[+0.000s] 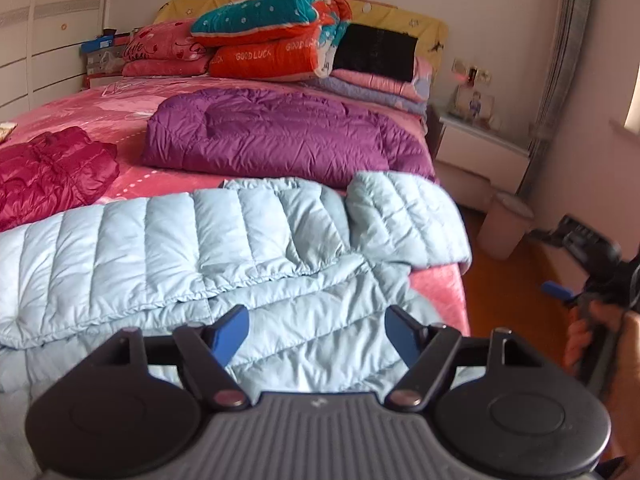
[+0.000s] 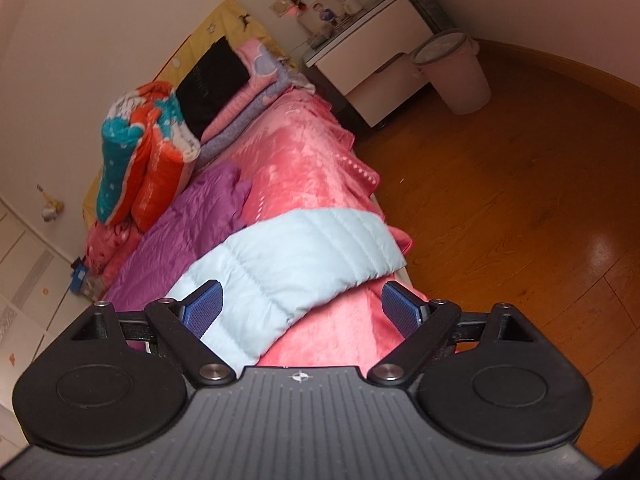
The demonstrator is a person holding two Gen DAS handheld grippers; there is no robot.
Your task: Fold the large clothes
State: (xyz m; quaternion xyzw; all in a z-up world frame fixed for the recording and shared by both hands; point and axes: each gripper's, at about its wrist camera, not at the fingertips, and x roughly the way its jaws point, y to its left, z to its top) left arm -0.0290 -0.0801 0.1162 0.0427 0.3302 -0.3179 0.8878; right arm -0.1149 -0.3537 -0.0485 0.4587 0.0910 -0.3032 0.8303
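Observation:
A light blue quilted down jacket point(image 1: 192, 256) lies spread across the near end of the pink bed point(image 1: 132, 176). One sleeve point(image 1: 404, 216) lies near the bed's right edge; it also shows in the right wrist view point(image 2: 296, 264). My left gripper point(image 1: 316, 334) is open and empty, just above the jacket's near part. My right gripper point(image 2: 302, 312) is open and empty, hovering above the sleeve and the bed's edge. It also shows at the far right of the left wrist view point(image 1: 592, 276), held in a hand.
A folded purple down coat point(image 1: 280, 136) and a folded dark red jacket point(image 1: 52, 172) lie farther up the bed. Stacked quilts and pillows point(image 1: 272, 40) sit at the headboard. A white nightstand point(image 2: 376, 68) and a pink bin point(image 2: 456, 76) stand on the wooden floor point(image 2: 520, 208) to the right.

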